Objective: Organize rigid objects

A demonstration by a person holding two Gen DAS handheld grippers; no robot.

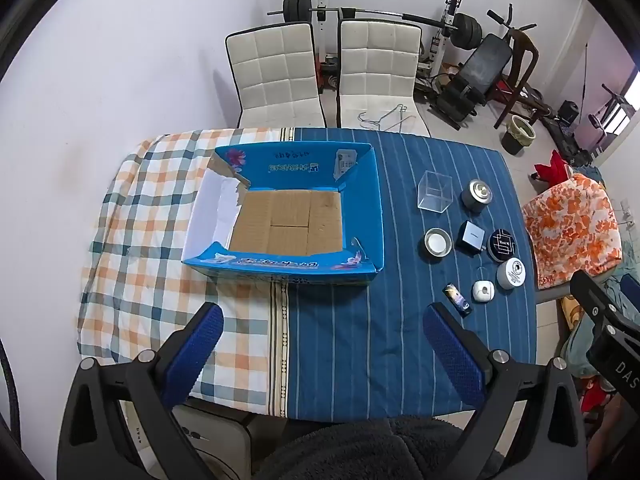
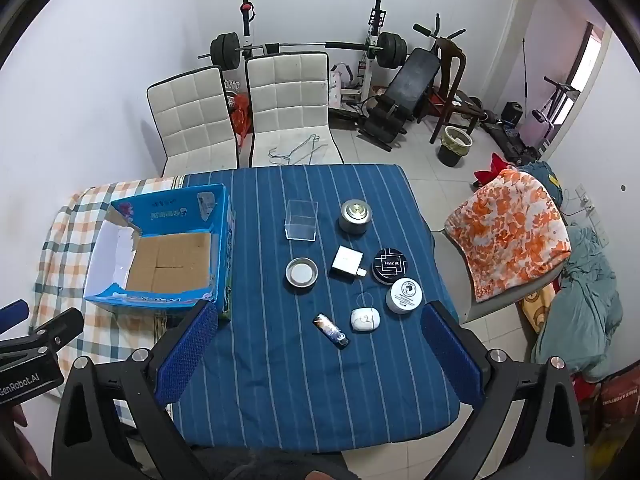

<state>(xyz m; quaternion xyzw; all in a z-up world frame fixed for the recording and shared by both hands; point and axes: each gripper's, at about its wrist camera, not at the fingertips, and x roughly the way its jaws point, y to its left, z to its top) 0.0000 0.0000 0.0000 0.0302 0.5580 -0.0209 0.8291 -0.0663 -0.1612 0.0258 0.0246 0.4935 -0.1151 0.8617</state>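
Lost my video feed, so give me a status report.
Left tool and right tool open, holding nothing. Blue cardboard box has nothing inside. Small items untouched on blue striped cloth. Nothing in the way.

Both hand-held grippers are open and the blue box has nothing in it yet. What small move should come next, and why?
Probably lower the right hand-held gripper toward the lighter. It is the item nearest the gripper, lying flat and apart from the white case. The blue box is still empty, and the left hand-held gripper is open over the cloth in front of the box.
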